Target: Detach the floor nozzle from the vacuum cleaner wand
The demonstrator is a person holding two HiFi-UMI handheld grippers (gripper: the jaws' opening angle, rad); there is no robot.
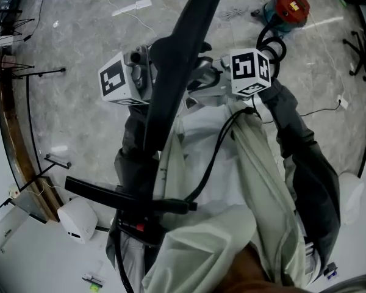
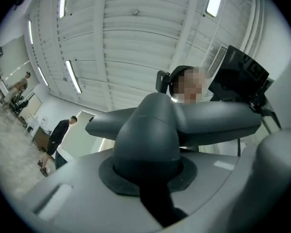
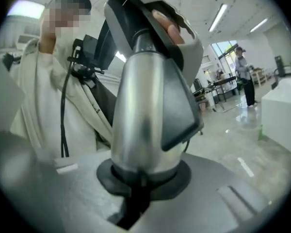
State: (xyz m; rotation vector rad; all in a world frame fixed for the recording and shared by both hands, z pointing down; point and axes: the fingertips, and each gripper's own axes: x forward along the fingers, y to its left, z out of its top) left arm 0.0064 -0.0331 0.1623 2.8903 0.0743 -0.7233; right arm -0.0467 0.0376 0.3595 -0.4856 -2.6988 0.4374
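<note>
A long dark floor nozzle crosses the head view from the top centre down toward my waist. My left gripper sits against its left side and my right gripper against its right, both at chest height. The left gripper view shows the nozzle's dark grey T-shaped neck rising out of my left gripper, whose jaws are closed round it. In the right gripper view, my right gripper is closed round the silver wand tube, which carries a dark collar.
A red and teal canister vacuum with a black hose stands on the marble floor at the far right. A black bar crosses my waist. A white box and tripod stands are at the left. A person stands far off.
</note>
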